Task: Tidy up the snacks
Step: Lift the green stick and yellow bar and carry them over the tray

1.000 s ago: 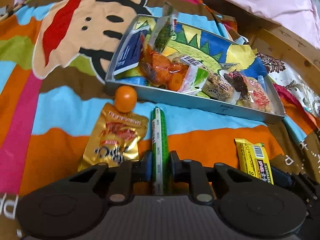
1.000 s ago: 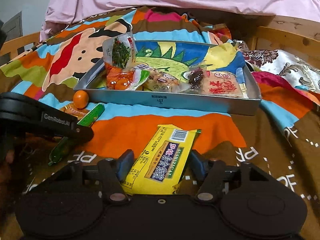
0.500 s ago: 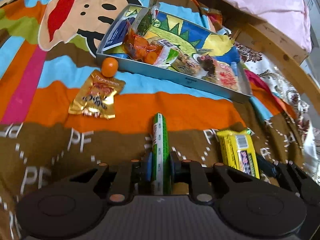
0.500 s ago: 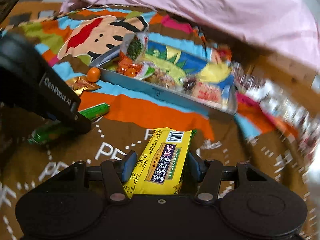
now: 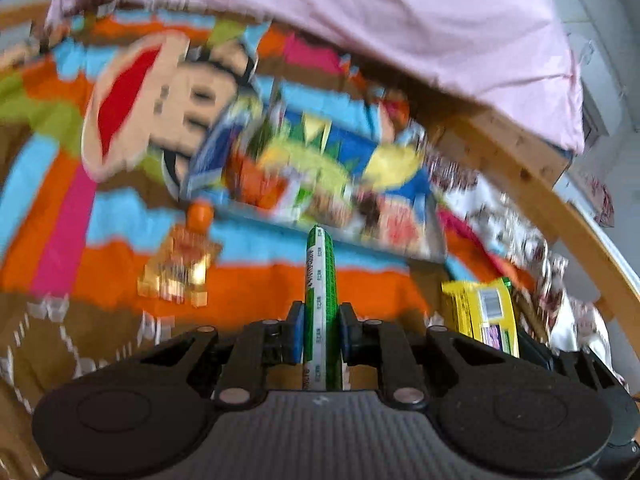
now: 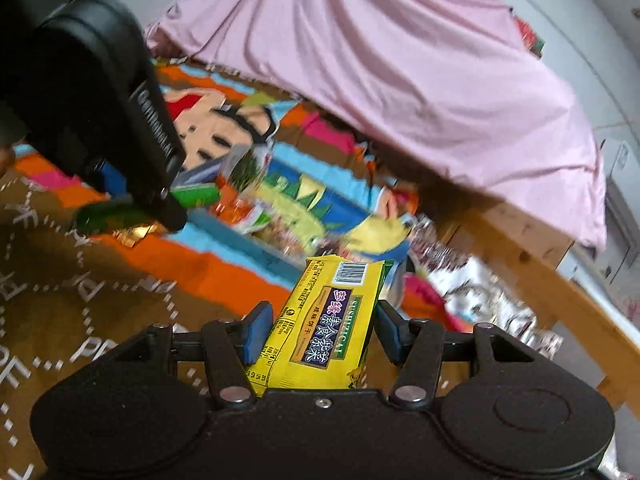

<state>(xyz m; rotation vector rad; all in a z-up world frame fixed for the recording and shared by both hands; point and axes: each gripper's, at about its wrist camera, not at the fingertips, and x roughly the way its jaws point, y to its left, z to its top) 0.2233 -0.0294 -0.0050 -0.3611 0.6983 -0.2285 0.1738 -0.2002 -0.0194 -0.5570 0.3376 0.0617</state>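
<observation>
My left gripper (image 5: 320, 332) is shut on a long green stick snack (image 5: 320, 276) and holds it in the air, pointing at the metal tray (image 5: 256, 214). My right gripper (image 6: 320, 332) is shut on a yellow cracker packet (image 6: 332, 320), also lifted; the packet shows in the left wrist view (image 5: 480, 312) too. The tray holds several snack packs and is blurred. A small orange (image 5: 200, 216) and a gold pouch (image 5: 176, 268) lie on the blanket in front of the tray's left end. The left gripper body (image 6: 100, 120) fills the upper left of the right wrist view.
A colourful cartoon blanket (image 5: 120, 120) covers the bed. A pink sheet (image 6: 400, 80) lies behind the tray. A wooden bed rail (image 6: 540, 280) runs along the right side.
Both grippers have lifted their snacks off the blanket and tilted upward, so more of the pink sheet shows. The view is motion-blurred.
</observation>
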